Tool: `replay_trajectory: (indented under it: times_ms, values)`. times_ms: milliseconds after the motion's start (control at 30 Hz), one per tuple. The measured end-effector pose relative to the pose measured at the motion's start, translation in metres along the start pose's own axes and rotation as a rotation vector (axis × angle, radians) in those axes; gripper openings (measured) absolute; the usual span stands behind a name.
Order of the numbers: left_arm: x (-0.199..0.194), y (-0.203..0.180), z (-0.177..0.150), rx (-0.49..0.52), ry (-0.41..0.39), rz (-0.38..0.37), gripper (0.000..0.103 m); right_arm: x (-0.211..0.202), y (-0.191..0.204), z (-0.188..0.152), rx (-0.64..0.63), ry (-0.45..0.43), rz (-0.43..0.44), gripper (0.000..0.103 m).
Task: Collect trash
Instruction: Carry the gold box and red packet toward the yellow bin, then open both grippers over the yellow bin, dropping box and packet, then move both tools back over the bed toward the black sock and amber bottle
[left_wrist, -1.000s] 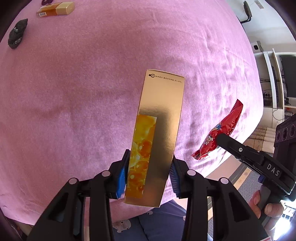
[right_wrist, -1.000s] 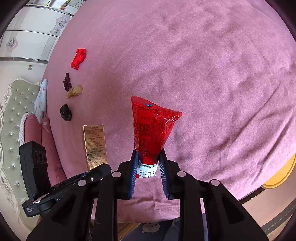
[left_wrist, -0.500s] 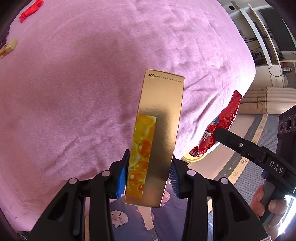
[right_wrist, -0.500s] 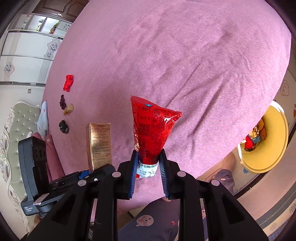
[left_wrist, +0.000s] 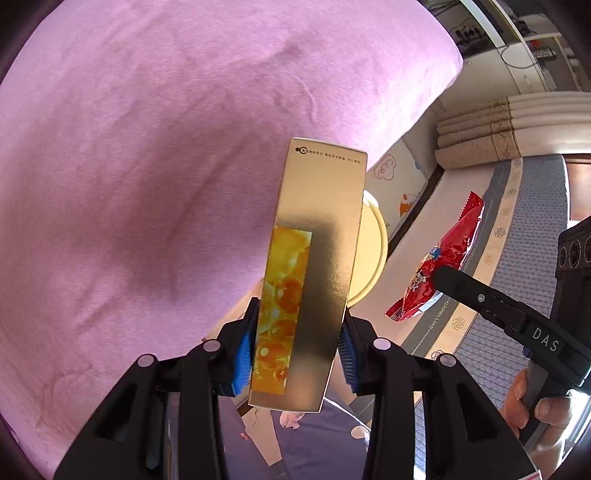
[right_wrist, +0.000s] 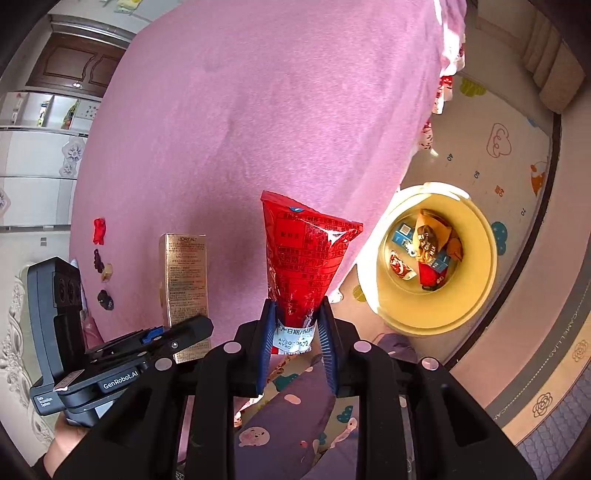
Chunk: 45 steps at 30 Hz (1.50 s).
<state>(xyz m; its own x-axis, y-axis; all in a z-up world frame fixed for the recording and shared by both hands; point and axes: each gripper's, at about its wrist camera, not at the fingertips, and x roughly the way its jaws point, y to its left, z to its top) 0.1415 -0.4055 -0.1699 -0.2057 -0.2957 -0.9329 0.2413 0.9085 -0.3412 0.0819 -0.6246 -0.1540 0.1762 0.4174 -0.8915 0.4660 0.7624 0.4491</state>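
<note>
Over the edge of the pink bed (right_wrist: 258, 129), both tongs carry trash — the left tongs (left_wrist: 297, 349) are clamped on a tall gold box (left_wrist: 317, 258), the right tongs (right_wrist: 295, 332) pinched on a red snack wrapper (right_wrist: 306, 258). Just beside the bed, on the floor mat (right_wrist: 517, 155), a yellow bin (right_wrist: 476, 295) holds several wrappers. More scraps lie far back on the bed — red (right_wrist: 98, 230) and dark ones (right_wrist: 105, 299).

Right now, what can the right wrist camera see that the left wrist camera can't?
Only the right wrist view looks inside the yellow bin at the wrappers already there, and shows small scraps left on the blanket. Only the left wrist view shows rolled mats. Both show the pink blanket, the gold box in the left tongs and the red packet in the right tongs.
</note>
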Motion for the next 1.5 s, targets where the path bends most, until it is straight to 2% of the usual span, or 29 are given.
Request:
replay_trajectory:
  times_ms: [267,433,533,633,667,700,733,967,1100,1300,1500]
  values:
    - [0.054,-0.072,0.010,0.100,0.082,0.010,0.039,-0.016,-0.078,-0.003,0.104,-0.004,-0.031,0.023]
    - [0.077,-0.100,0.016,0.154,0.116,0.035,0.039,-0.019,-0.101,-0.001,0.137,-0.004,-0.028,0.023]
    - [0.096,-0.131,0.032,0.184,0.126,0.054,0.039,-0.018,-0.109,0.001,0.151,0.005,-0.027,0.024]
    - [0.102,-0.140,0.036,0.191,0.142,0.053,0.040,-0.016,-0.115,0.002,0.163,0.017,-0.034,0.028]
    - [0.105,-0.141,0.037,0.190,0.154,0.063,0.046,-0.016,-0.117,0.001,0.175,0.022,-0.036,0.038]
    - [0.107,-0.141,0.038,0.187,0.163,0.084,0.060,-0.015,-0.120,0.002,0.182,0.022,-0.036,0.041]
    - [0.113,-0.147,0.042,0.183,0.159,0.099,0.063,-0.014,-0.121,0.002,0.183,0.022,-0.045,0.041]
    - [0.116,-0.138,0.043,0.180,0.157,0.125,0.063,-0.012,-0.121,0.000,0.197,0.038,-0.050,0.041]
    - [0.101,-0.117,0.040,0.147,0.145,0.114,0.063,-0.008,-0.113,0.004,0.188,0.051,-0.056,0.042]
    - [0.081,-0.095,0.037,0.103,0.105,0.086,0.064,-0.009,-0.084,0.012,0.140,0.046,-0.055,0.044]
    - [0.053,-0.060,0.032,0.024,0.049,0.051,0.064,-0.001,-0.039,0.017,0.050,0.058,-0.067,0.044]
